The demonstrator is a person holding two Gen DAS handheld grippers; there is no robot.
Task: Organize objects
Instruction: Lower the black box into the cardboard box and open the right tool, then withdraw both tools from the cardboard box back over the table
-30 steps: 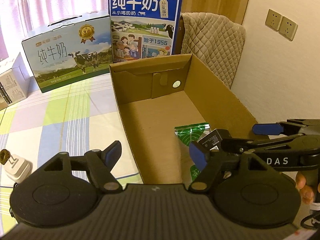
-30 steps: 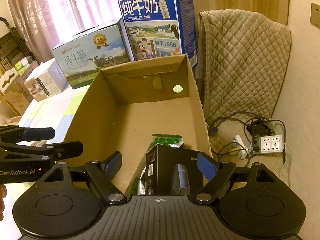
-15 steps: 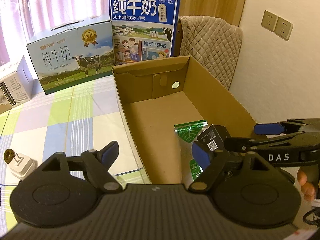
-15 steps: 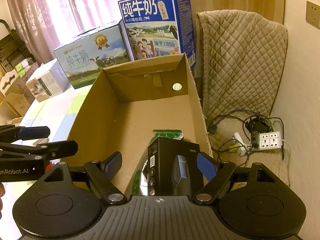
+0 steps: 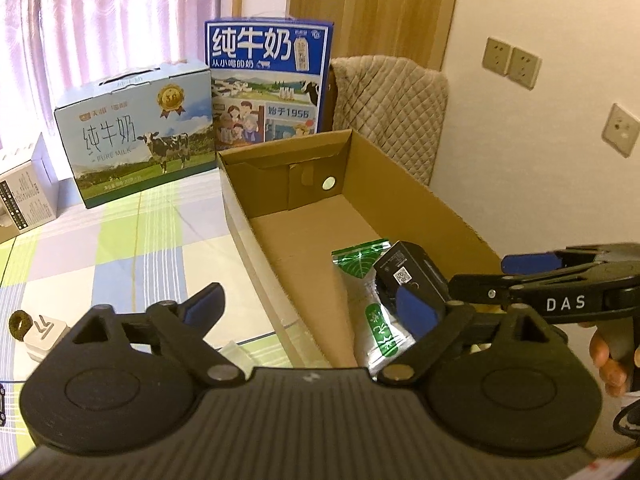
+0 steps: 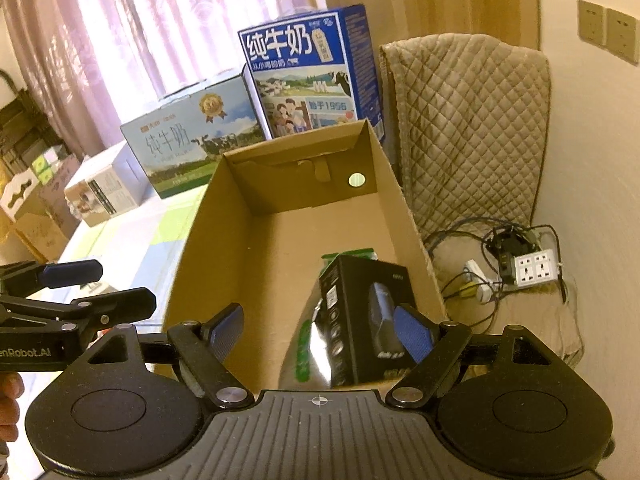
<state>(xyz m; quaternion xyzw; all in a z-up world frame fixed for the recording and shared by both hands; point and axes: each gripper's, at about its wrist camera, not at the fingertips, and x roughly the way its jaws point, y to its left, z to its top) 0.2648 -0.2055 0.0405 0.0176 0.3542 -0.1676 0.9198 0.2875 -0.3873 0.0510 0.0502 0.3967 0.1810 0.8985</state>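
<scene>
In the left wrist view, at the far left edge we see a white plug adapter lying on the checked cloth, and above it, in the upper left, a pale milk carton box with a taller blue milk box just beside it. Our left gripper fills the lower middle, its fingers spread wide with nothing between them. Right of centre sits the open cardboard box; inside its near end a green packet lies flat on the floor, and a black box rests tilted on top of it. At the right edge our right gripper reaches over the box wall, its fingers apart, one pad beside the black box, though we cannot tell if it touches.
</scene>
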